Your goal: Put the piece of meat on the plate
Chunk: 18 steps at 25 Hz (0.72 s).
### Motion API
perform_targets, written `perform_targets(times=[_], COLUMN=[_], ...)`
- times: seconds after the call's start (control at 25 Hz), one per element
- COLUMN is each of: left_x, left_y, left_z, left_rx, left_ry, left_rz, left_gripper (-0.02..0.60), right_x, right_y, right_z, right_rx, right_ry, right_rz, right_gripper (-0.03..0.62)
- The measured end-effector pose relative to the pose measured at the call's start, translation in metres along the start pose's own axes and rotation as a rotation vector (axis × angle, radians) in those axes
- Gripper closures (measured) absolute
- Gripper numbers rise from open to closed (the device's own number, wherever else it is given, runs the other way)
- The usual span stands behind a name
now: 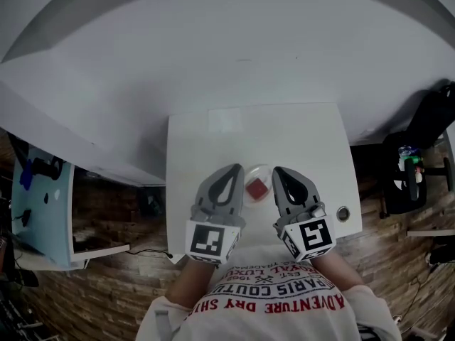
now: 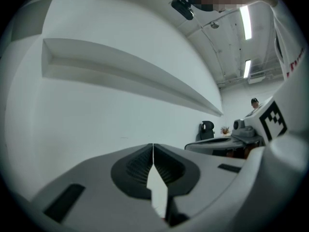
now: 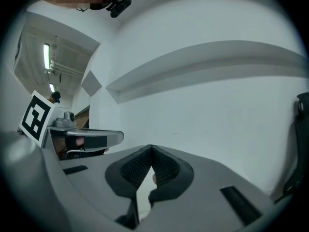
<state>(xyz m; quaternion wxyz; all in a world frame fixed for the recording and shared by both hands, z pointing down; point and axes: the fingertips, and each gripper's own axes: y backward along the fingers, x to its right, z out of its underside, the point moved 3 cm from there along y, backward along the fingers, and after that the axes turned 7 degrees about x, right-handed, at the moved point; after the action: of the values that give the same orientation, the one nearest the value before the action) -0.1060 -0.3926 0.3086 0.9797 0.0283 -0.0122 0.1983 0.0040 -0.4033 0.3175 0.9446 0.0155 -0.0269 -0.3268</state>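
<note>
Though gripper views show jaws together, only head view shows meat (image 1: 257, 187) on plate (image 1: 261, 168)

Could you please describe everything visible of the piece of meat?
The small red, roughly square piece of meat shows only in the head view. Its texture is too small to make out. It lies near the middle of the pale round plate on the white table. Only the plate touches it; the left tool and right tool, both shut and empty, flank it in the picture.
</note>
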Motion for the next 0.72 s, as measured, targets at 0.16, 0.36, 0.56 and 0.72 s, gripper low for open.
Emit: perform_targets(times=[0.16, 0.36, 0.56, 0.72], left_x=[0.003, 0.004, 0.008, 0.009], left_y=[-0.001, -0.002, -0.003, -0.003], left_z=[-0.002, 0.0, 0.0, 0.001], left_rx=[0.009, 0.004, -0.002, -0.012], left_ry=[-0.002, 0.003, 0.004, 0.001], left_rz=[0.004, 0.002, 0.009, 0.011], left_gripper=[0.573, 0.572, 0.572, 0.572], right_x=[0.003, 0.008, 0.011, 0.009], right_y=[0.002, 0.003, 0.004, 0.006], right_z=[0.002, 0.002, 0.006, 0.004], right_rx=[-0.011, -0.012, -0.033, -0.033], right_ry=[0.007, 0.019, -0.006, 0.007], right_rz=[0.003, 0.01, 0.018, 0.017], right_gripper=[0.582, 0.582, 0.582, 0.582])
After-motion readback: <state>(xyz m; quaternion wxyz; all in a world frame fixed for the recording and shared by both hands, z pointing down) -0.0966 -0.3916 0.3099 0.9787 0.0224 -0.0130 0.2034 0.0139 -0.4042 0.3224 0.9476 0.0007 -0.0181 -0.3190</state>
